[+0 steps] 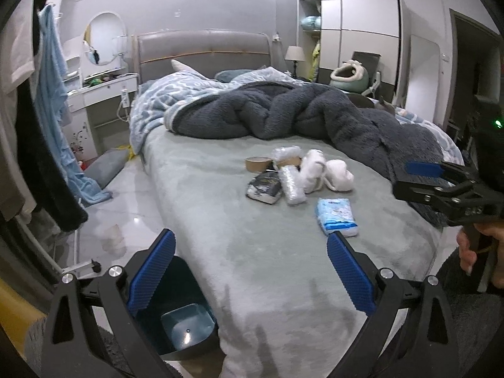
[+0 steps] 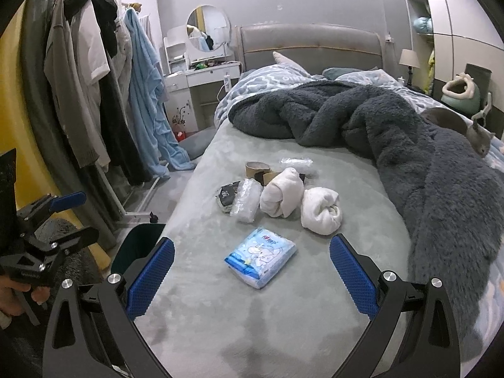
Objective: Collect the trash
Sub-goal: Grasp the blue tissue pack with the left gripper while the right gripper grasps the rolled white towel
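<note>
A pile of items lies on the grey-green bed (image 1: 220,220): a brown tape roll (image 1: 258,163), a dark crumpled wrapper (image 1: 264,186), a clear plastic wrap (image 1: 291,184), two rolled white cloths (image 1: 338,176) and a blue tissue pack (image 1: 336,216). A dark bin (image 1: 186,324) stands on the floor by the bed's near left corner. My left gripper (image 1: 250,272) is open and empty above the bed edge. My right gripper (image 2: 252,274) is open and empty, just short of the tissue pack (image 2: 260,256). The pile (image 2: 277,193) lies beyond it.
A dark fluffy blanket (image 2: 409,145) covers the bed's right and far side, with a grey cat (image 2: 478,141) on it. A clothes rack (image 2: 94,78) stands left of the bed. A dressing table (image 1: 104,91) and a wardrobe (image 1: 362,37) stand at the back.
</note>
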{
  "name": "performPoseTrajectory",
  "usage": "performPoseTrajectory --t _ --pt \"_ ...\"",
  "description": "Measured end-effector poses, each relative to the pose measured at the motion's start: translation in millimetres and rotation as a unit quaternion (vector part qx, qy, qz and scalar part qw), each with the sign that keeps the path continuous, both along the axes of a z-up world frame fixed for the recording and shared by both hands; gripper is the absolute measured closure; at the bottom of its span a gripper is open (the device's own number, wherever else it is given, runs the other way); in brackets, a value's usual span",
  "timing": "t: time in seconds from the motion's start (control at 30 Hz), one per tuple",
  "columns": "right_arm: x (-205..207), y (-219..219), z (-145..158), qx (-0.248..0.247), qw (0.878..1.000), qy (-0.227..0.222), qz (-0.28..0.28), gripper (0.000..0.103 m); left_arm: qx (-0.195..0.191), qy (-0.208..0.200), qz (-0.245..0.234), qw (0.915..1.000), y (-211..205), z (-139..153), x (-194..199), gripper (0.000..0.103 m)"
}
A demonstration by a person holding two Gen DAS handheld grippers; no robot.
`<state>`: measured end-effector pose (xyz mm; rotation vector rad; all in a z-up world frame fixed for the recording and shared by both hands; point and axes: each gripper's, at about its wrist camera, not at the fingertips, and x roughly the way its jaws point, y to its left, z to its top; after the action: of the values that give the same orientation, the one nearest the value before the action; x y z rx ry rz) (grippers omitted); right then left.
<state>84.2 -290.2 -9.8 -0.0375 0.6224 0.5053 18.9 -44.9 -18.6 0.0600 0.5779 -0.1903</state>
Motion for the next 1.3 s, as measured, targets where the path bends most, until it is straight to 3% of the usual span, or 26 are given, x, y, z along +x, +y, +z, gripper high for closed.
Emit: performPoseTrajectory --t 0.23,0.53,0.97,1.3 --pt "30.2 -2.5 -14.2 -0.024 1.000 0.010 0.014 0.005 0.004 0.023 -0.040 0.9989 -26.1 -14.0 20.3 0.016" --pt "68.5 -10.9 -32.6 -0.018 0.999 0.030 0.034 0.015 -0.018 0.062 -0.075 0.9951 -46.2 -31.1 51.3 0.026" --pt "110.1 -27.5 -46.5 -0.025 0.998 0.045 0.044 0.020 -0.014 0.105 -0.125 0.9865 -80.5 -57.1 82.7 0.042" --pt "139.4 -29.1 -64.1 -0.025 0.995 0.071 0.063 0.023 -0.011 0.125 -0.156 0.9798 -113.3 -77.2 106.4 0.039"
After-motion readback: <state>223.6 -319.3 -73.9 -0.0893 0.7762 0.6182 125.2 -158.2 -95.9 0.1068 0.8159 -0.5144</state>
